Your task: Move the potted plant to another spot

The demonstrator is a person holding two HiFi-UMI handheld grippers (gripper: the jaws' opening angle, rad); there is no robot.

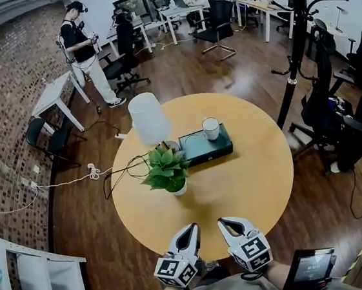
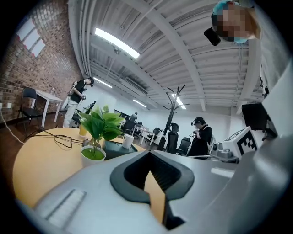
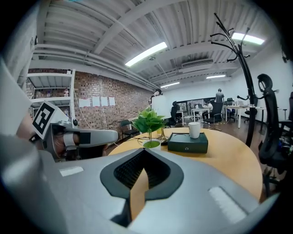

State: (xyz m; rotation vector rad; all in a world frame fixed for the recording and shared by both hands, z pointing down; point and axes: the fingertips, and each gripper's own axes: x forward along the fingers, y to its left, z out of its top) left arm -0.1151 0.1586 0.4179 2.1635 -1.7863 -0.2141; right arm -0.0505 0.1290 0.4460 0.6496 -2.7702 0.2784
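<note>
The potted plant [image 1: 167, 167] has green leaves in a small white pot [image 1: 178, 188] and stands left of centre on the round yellow table [image 1: 247, 188]. Both grippers hover over the table's near edge, apart from the plant. My left gripper [image 1: 191, 228] is shut and empty, and the plant [image 2: 99, 124] shows ahead to its left. My right gripper [image 1: 225, 222] is also shut and empty, with the plant [image 3: 149, 121] straight ahead beyond its tips.
Behind the plant stand a white-shaded lamp [image 1: 149, 118] and a dark green box [image 1: 205, 147] with a white cup [image 1: 210, 128] on it. A black cable [image 1: 123, 170] lies at the table's left. A coat stand [image 1: 293, 63], office chairs and a person [image 1: 81, 48] surround the table.
</note>
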